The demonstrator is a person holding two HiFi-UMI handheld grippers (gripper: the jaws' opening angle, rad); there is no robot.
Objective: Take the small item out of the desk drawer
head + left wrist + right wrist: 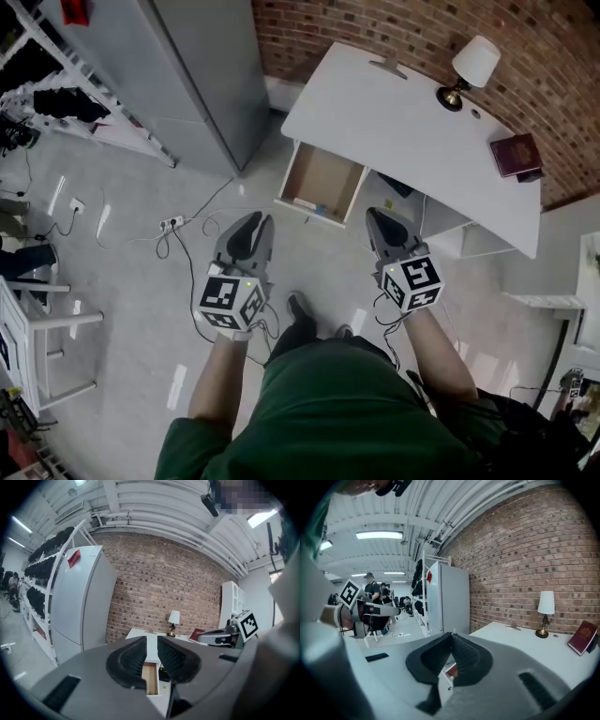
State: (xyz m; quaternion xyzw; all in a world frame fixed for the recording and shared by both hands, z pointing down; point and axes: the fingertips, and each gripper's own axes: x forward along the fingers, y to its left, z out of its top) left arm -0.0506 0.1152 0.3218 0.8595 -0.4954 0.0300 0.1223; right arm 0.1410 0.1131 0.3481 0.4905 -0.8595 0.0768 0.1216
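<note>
While drawer [323,178] stands open on near side of table [394,112], my left gripper [259,221] slightly open, empty; my right gripper [373,214] closed, empty.

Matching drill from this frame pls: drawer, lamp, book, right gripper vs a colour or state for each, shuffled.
Things:
1. drawer
2. lamp
3. book
4. right gripper

Colour or state:
A. jaws together
B. dark red
C. pulled open
D. white shade

Pairs: 1-C, 2-D, 3-B, 4-A
</note>
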